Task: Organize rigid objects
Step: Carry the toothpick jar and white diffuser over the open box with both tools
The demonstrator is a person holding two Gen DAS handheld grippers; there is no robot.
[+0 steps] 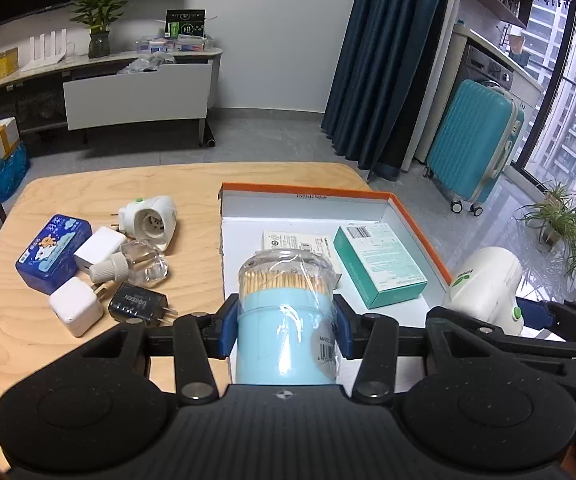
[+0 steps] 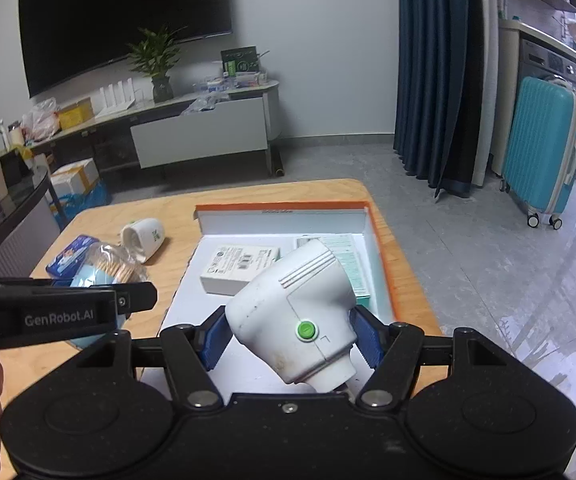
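Observation:
My left gripper [image 1: 286, 330] is shut on a light blue toothpick jar [image 1: 286, 320] with a clear lid, held over the near edge of the orange-rimmed white box [image 1: 415, 224]. My right gripper [image 2: 289, 338] is shut on a white plug-in device with a green button [image 2: 291, 316], also over the box [image 2: 379, 248]. In the left wrist view that device [image 1: 487, 280] shows at the right. Inside the box lie a teal carton [image 1: 379, 266] and a white carton [image 2: 240, 266].
On the wooden table [image 1: 88, 192] left of the box lie another white plug-in device [image 1: 152, 220], a blue tin [image 1: 52, 252], a clear bottle [image 1: 140, 266], white chargers [image 1: 76, 310] and a black charger [image 1: 138, 304]. A teal suitcase [image 2: 543, 148] stands on the floor.

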